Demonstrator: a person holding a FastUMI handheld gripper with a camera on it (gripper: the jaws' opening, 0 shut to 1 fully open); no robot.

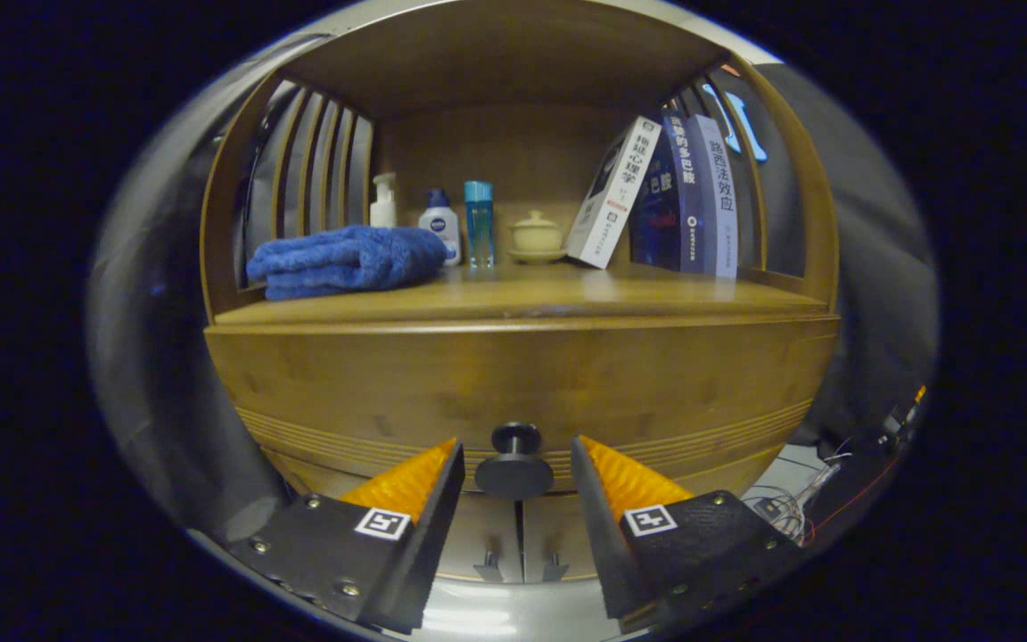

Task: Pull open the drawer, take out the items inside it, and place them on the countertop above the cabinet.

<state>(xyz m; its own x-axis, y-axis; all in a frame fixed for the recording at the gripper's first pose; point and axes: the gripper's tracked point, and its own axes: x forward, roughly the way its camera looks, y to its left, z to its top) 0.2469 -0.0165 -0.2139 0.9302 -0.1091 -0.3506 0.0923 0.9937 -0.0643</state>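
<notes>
Wooden cabinet (513, 374) fills the space ahead of the gripper (518, 459), its drawer front (371, 374) still flush, so nothing is out yet. Countertop (522, 299) sits above and beyond the fingers and is already crowded: folded blue towel (344, 260) off to the left, books (665, 201) leaning to the right, three bottles (442, 223) and a small lidded pot (536, 234) at the back. Free landing space is just the front strip. Round drawer knob (514, 459) sits between the spread fingers, neither pad touching it.

Risks: jaws closing only on the knob's rim and slipping off during the pull; an off-axis tug binding the drawer; later placements nudging the leaning books or tipping a bottle.
</notes>
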